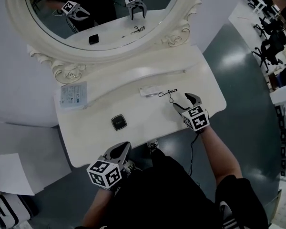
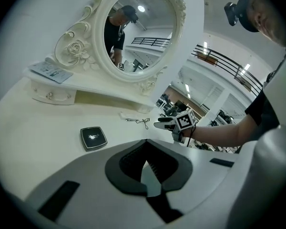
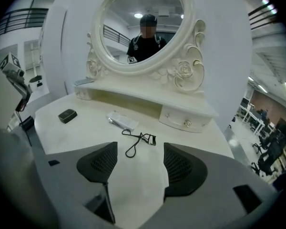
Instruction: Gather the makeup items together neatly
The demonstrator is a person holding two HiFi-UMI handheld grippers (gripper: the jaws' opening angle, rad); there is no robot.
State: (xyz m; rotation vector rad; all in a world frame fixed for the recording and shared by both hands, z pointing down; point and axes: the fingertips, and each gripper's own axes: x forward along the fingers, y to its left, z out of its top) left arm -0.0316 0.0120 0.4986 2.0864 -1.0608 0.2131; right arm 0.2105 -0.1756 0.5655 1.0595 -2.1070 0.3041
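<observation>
Head view, table [image 1: 148, 123]: it is standing white under an oval mirror [image 1: 105, 13].
Head view, compact [image 1: 118, 122]: it is lying flat near the front edge, at 12 o'clock from the left claw [image 1: 120, 150].
Head view, eyelash curler [image 1: 168, 95]: it is lying at 11 o'clock from the right claw [image 1: 185, 102], just beside a clear packet [image 1: 150, 90] at its 9 o'clock.
Head view, leaflet [image 1: 73, 94]: it is sitting on the raised shelf, at 10 o'clock from the compact.
Left gripper view, left claw [image 2: 145, 142]: its jaws are meeting at the tips, gripping nothing, over the table's front edge.
Left gripper view, compact [image 2: 93, 138]: it is lying at 10 o'clock, well apart from the eyelash curler [image 2: 144, 122].
Right gripper view, right claw [image 3: 140, 147]: its jaws are standing wide apart and empty.
Right gripper view, eyelash curler [image 3: 138, 140]: it is lying at 12 o'clock, its handle loop reaching in between the jaw tips, touching neither.
Right gripper view, clear packet [image 3: 121, 120]: it is lying at 11 o'clock, with the compact [image 3: 67, 115] farther off at 10 o'clock.
</observation>
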